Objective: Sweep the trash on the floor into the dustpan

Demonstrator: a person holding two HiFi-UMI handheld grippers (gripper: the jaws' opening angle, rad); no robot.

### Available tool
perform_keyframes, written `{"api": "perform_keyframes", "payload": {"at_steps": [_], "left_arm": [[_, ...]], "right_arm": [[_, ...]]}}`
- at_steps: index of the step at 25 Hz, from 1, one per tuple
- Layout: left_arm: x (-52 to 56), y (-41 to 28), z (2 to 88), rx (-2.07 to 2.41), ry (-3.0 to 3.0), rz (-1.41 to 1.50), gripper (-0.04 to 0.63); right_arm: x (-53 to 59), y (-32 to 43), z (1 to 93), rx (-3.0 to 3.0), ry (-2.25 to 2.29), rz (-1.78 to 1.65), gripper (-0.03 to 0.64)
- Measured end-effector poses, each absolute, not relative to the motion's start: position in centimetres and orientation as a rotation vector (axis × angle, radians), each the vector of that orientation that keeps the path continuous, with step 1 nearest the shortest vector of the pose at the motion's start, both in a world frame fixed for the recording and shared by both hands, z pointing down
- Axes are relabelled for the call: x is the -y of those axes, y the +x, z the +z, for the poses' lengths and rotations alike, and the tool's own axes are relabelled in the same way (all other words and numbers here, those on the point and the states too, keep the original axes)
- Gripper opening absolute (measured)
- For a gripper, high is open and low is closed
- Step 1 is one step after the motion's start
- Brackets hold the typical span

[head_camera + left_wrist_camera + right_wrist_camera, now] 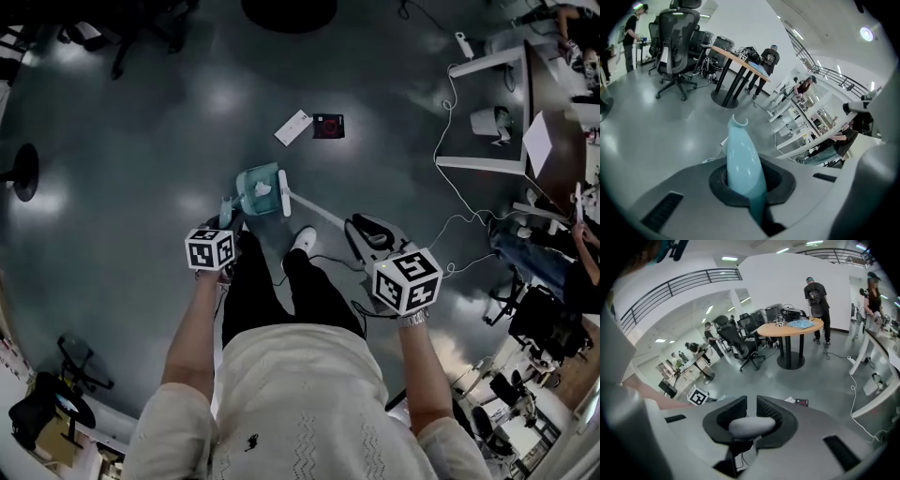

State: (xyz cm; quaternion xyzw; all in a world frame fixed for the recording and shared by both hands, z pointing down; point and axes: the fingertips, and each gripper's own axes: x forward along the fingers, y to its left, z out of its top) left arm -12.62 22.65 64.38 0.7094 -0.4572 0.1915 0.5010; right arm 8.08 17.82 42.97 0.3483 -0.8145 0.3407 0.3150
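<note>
The left gripper (226, 223) was clamped on the pale teal handle (742, 161) of the dustpan (259, 190). In the left gripper view its jaws pressed against that handle from both sides, and the notched tip rose above them. The right gripper (368, 234) was pinching the rounded grey-white end (750, 426) of the broom's handle, with its dark pads closed round it.

In the head view the dustpan sat ahead of the person's feet, just in front of the left gripper, with its open tray facing away from the person. A crumpled white scrap (263, 188) lay inside the tray. Whether the pan rested on the floor (141, 141) or hung just above it could not be told.

The broom (285, 193) showed as a short white head just beside the dustpan's right side. Its thin white shaft ran back on a slant to the right gripper. One white shoe (303, 240) stood between the two grippers, below the shaft.

Farther out on the dark, glossy floor, beyond the dustpan, lay a white card (293, 127) and a dark packet (328, 126). They were just beside each other, the card to the left, and both were well apart from the pan. A white cable (448, 169) trailed over the floor at the right, toward a white desk (487, 112) near the floor's right edge.
</note>
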Motion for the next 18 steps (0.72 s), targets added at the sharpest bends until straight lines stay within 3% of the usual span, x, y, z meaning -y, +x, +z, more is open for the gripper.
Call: {"api": "perform_keyframes", "payload": {"at_steps": [10,18], "left_arm": [[-15.7,-22.3,63.5,1.075,1.771,0.508,0.011],[-10.0,-23.0,63.6,1.065,1.780,0.526,0.011]], "right_arm": [[-11.4,13.1,39.1,1.997,1.415,1.069,0.072],[-5.3,15.3,39.4,1.951,1.470,0.962,0.072]]}}
